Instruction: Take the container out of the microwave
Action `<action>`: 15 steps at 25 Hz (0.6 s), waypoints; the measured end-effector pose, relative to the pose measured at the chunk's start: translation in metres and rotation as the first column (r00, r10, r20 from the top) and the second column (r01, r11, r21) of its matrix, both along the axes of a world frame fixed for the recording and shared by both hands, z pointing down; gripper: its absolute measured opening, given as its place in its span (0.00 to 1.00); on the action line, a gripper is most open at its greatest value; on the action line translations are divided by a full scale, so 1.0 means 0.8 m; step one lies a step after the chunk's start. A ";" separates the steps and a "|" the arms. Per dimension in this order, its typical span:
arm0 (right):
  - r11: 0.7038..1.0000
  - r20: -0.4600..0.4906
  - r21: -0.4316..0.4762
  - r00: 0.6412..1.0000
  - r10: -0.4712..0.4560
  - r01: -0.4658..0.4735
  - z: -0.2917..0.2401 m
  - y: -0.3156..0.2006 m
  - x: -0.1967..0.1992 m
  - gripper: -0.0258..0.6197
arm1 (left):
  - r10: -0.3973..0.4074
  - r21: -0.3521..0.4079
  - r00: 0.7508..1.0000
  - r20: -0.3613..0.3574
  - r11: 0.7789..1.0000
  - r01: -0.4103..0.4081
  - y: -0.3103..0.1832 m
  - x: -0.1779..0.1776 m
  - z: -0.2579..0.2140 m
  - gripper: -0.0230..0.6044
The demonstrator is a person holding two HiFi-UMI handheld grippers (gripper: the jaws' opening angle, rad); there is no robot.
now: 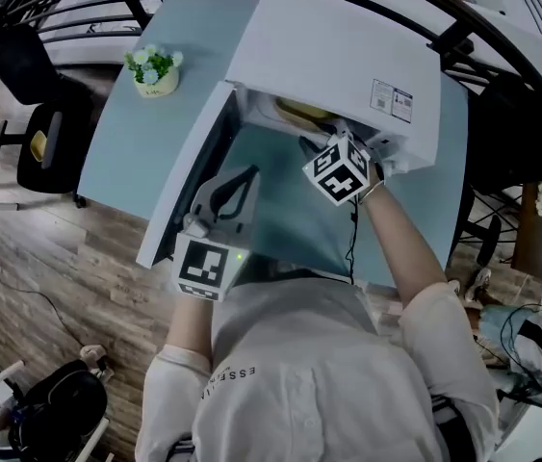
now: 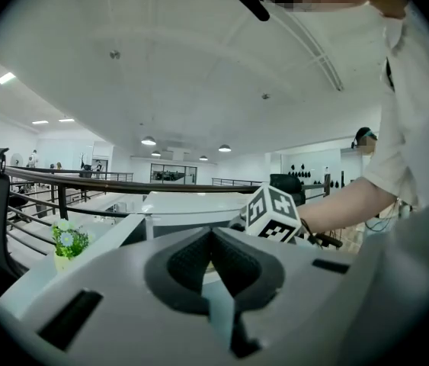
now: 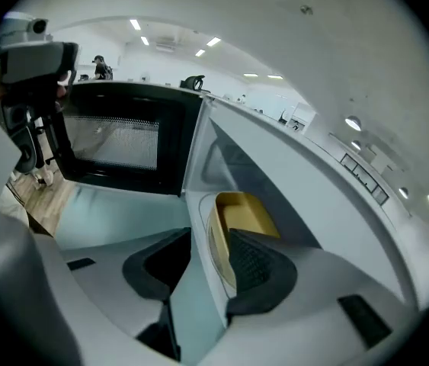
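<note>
A white microwave (image 1: 348, 56) stands on the light blue table (image 1: 131, 162), its door (image 1: 189, 171) swung open to the left. Inside it a yellow container (image 1: 301, 112) rests on the glass turntable. My right gripper (image 1: 317, 144) reaches into the opening. In the right gripper view the right gripper (image 3: 206, 269) is open, and the container's (image 3: 248, 208) near wall stands between the jaws: one pad (image 3: 256, 269) is inside it, the other outside. The left gripper (image 1: 240, 179) hangs in front of the open door with nothing in it. Its pads meet at the tips in the left gripper view (image 2: 212, 239).
A small pot of flowers (image 1: 155, 70) stands on the table's far left corner. The dark-windowed door (image 3: 123, 139) juts toward me left of the opening. A black chair (image 1: 39, 142) is on the wooden floor at left. A dark railing (image 1: 502, 37) arcs behind the microwave.
</note>
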State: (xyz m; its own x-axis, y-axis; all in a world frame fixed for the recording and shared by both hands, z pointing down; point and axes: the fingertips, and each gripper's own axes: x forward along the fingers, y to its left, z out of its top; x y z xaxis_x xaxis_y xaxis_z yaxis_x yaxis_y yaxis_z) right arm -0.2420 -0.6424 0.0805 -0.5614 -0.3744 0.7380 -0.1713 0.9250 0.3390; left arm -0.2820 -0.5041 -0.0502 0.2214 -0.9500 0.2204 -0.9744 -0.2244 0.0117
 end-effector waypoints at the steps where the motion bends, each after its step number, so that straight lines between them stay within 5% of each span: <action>1: 1.000 -0.021 0.002 1.000 -0.002 0.002 0.008 -0.005 -0.004 0.30 | 0.001 -0.004 1.000 -0.004 1.000 -0.001 -0.001 -0.004 0.001 0.03; 12: 0.999 -0.185 0.001 0.981 -0.052 0.053 0.066 -0.043 -0.030 0.30 | 0.006 -0.026 0.999 -0.038 1.000 -0.007 -0.007 -0.037 0.011 0.03; 15: 0.996 -0.241 0.009 0.967 -0.084 0.089 0.075 -0.044 -0.032 0.21 | 0.026 -0.026 0.999 -0.030 0.999 -0.026 -0.005 -0.036 0.016 0.03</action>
State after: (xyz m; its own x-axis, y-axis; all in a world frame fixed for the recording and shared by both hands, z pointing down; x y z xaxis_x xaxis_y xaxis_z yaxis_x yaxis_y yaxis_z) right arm -0.2677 -0.6773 0.1407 -0.3997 -0.3476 0.8482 -0.0021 0.9256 0.3784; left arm -0.3109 -0.5083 -0.0371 0.2527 -0.9378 0.2381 -0.9674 -0.2488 0.0468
